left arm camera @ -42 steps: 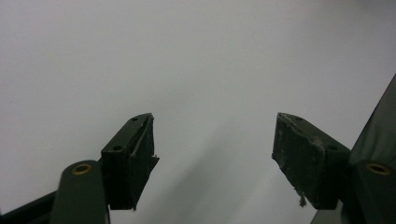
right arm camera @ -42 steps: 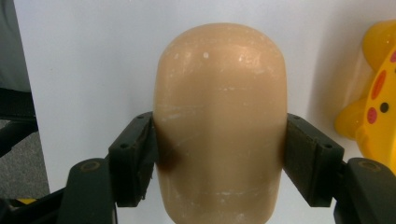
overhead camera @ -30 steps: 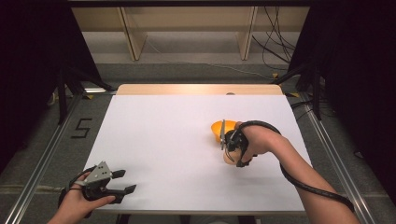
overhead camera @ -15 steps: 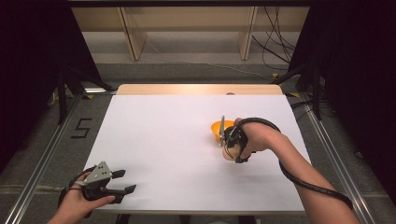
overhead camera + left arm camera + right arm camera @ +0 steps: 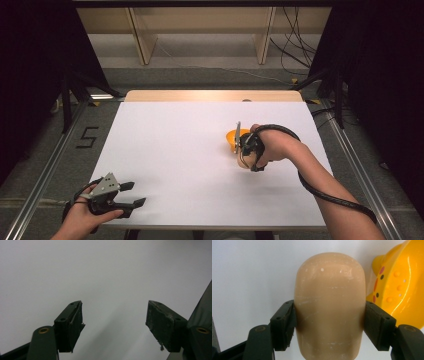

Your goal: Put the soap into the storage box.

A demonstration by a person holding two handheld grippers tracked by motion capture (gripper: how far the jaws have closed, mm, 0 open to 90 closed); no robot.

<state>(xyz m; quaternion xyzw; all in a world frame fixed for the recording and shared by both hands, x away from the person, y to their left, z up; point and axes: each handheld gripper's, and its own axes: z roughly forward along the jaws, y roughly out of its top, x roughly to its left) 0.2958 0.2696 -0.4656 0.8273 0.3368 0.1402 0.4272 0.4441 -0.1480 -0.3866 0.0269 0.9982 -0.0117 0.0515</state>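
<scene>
A tan rounded peg [image 5: 329, 282] stands on the white table sheet [image 5: 170, 145], and my right gripper [image 5: 329, 317] is shut on its sides, one pad pressing each flank. From above, the peg [image 5: 243, 162] shows just below the right gripper [image 5: 247, 149], under the hand. A glossy yellow cap-shaped piece [image 5: 398, 287] with coloured dots and bumps lies right beside the peg; whether they touch I cannot tell. It sits just beyond the gripper as the yellow piece [image 5: 232, 137]. My left gripper [image 5: 133, 194] rests open at the front left corner, with nothing between its jaws [image 5: 113, 320].
A strip of wooden table edge [image 5: 210, 96] shows past the sheet's far side. Metal rails [image 5: 45, 170] run along both sides on the floor, and cables [image 5: 295, 55] lie at the back right. A black cable [image 5: 325, 192] trails along the right forearm.
</scene>
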